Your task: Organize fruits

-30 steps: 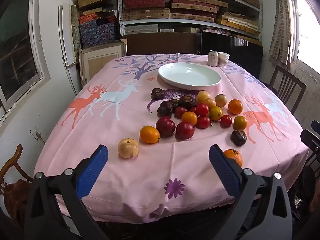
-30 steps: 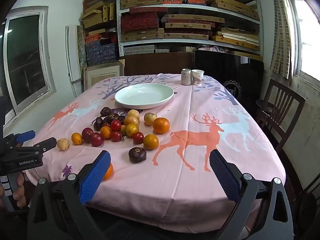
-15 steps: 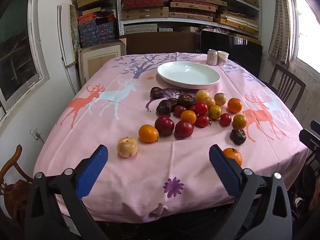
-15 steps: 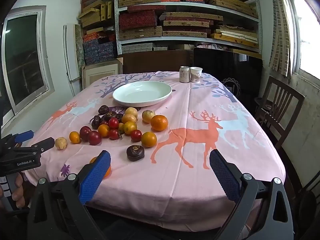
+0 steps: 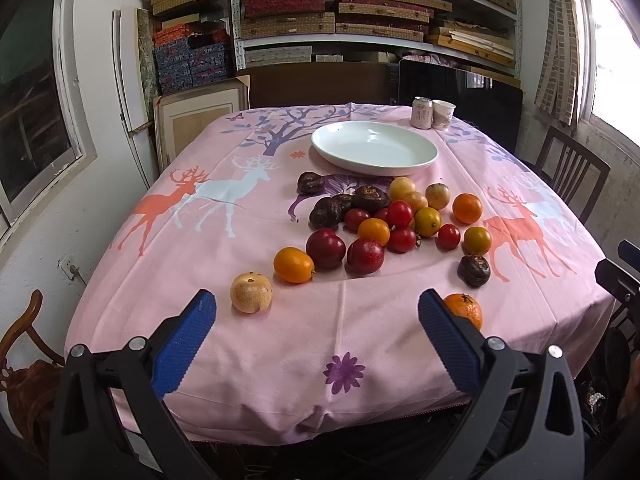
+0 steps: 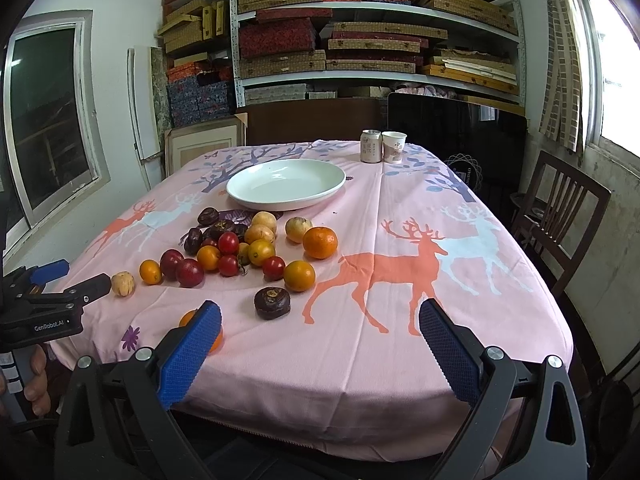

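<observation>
Several loose fruits lie on the pink deer-print tablecloth (image 5: 240,216): oranges, red plums, small tomatoes, dark mangosteens and pale round fruits. A white plate (image 5: 374,147) (image 6: 286,183) stands empty behind them. My left gripper (image 5: 316,304) is open above the near table edge, with a pale fruit (image 5: 251,293) and an orange (image 5: 293,265) just ahead. One orange (image 5: 464,309) sits beside its right finger. My right gripper (image 6: 320,316) is open, a dark mangosteen (image 6: 272,302) ahead of it and an orange (image 6: 191,319) half hidden behind its left finger.
A drink can (image 6: 370,146) and paper cup (image 6: 394,147) stand at the table's far edge. A wooden chair (image 6: 560,208) is on the right. Shelves of boxes (image 6: 360,40) fill the back wall. A hand (image 6: 36,384) holds the left gripper's handle.
Both grippers have crept slightly forward toward the table; the fruits sit a little nearer in both views. Both stay open and no fruit has moved.
</observation>
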Demonstrator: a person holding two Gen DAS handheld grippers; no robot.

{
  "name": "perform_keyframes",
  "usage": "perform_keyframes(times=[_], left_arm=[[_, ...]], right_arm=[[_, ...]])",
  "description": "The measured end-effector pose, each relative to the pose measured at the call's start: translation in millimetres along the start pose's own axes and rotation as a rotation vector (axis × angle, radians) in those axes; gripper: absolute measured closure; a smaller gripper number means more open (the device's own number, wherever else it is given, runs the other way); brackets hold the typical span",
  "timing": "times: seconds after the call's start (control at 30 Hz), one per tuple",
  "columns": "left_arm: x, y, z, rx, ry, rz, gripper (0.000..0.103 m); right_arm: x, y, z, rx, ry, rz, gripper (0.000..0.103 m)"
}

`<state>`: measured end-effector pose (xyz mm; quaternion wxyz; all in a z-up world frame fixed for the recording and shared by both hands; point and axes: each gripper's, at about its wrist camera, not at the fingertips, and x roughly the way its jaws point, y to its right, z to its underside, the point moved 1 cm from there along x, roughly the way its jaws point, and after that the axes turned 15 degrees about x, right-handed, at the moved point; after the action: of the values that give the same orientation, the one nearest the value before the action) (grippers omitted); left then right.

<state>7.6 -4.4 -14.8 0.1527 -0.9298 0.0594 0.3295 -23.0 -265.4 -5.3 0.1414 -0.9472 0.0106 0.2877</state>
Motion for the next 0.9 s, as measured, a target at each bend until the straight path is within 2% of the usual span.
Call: perform_keyframes(times=[0.9], left_arm=[[-1.0,1.4,-0.6,0.001,-0.001,0.002,0.004]], right_arm=[[1.1,-3.7,5.9,-0.012,-0.004,-0.012,0.004]])
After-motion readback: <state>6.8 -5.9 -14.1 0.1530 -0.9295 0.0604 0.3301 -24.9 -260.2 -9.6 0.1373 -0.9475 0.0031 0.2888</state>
